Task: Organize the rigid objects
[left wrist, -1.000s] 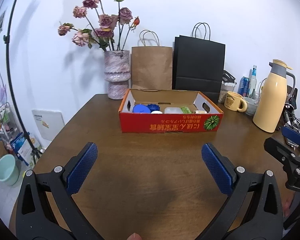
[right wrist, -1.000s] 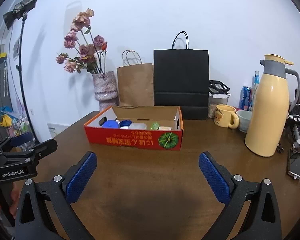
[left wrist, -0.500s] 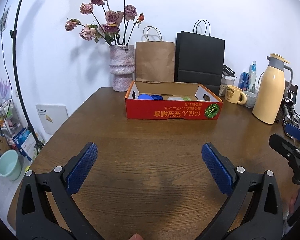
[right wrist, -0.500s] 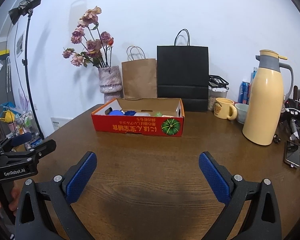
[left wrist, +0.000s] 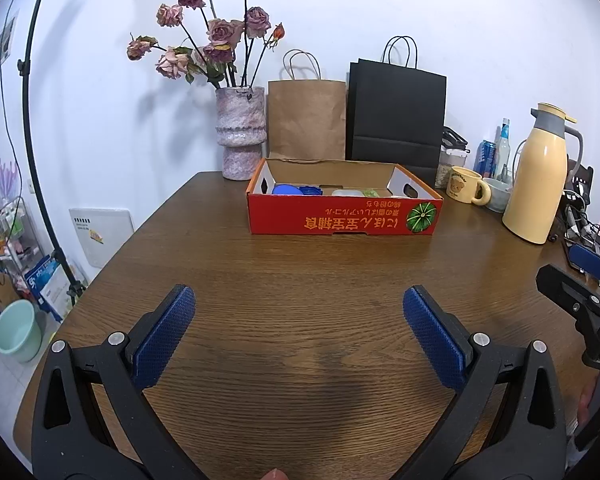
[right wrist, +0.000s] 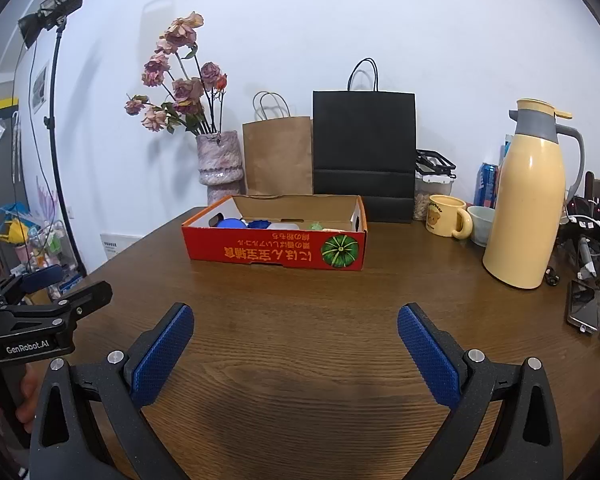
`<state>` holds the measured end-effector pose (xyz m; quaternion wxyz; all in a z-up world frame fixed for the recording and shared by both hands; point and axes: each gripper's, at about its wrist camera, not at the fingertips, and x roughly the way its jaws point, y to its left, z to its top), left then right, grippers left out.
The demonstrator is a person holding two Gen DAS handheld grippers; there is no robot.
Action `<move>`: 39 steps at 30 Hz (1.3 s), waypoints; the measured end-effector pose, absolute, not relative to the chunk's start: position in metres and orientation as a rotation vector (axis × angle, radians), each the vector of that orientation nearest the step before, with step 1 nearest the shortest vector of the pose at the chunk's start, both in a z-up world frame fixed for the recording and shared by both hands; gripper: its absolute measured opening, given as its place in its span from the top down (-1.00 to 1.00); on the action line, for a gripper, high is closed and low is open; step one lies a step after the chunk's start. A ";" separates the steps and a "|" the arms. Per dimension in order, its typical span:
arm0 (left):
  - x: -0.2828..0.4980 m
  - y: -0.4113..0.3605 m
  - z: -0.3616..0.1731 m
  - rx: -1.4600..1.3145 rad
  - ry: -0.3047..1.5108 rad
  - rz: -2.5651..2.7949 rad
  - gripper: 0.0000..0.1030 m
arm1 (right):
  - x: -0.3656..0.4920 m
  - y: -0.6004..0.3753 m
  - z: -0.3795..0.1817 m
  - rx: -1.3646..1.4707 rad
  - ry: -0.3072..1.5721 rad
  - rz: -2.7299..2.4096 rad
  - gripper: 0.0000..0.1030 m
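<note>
A red cardboard box [left wrist: 342,216] sits on a brown wooden bench [left wrist: 300,280], open at the top, with a green pumpkin printed on its front. Inside the box lie a blue lid-like piece [left wrist: 286,190], a darker blue piece [left wrist: 311,191] touching it, a clear plastic container [left wrist: 346,193] and something green [left wrist: 371,192]; the box wall hides most of each.

Behind the box stand a mottled pink vase [left wrist: 241,132] of dried roses, a brown paper bag [left wrist: 306,120] and a black paper bag [left wrist: 396,114]. To the box's right are a yellow mug [left wrist: 466,185] and a tall cream thermos jug [left wrist: 536,176].

The left tool [left wrist: 299,322] hangs over bare bench in front of the box, released, blue pads wide apart and holding nothing. The right tool [right wrist: 296,338] is likewise spread and empty, well short of the box.
</note>
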<state>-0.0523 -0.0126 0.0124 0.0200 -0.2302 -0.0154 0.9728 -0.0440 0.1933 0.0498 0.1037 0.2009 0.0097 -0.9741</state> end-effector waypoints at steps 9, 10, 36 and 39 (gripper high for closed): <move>-0.052 -0.013 0.013 -0.715 -0.050 3.016 -1.00 | -0.042 0.191 0.051 0.579 0.039 -2.874 -1.00; -0.052 -0.013 0.013 -0.714 -0.050 3.016 -1.00 | -0.042 0.191 0.051 0.578 0.040 -2.875 -1.00; -0.054 -0.009 0.011 -0.722 -0.049 2.983 -1.00 | -0.040 0.188 0.054 0.564 0.059 -2.875 -1.00; -0.054 -0.009 0.011 -0.720 -0.051 2.982 -1.00 | -0.041 0.188 0.053 0.568 0.059 -2.872 -1.00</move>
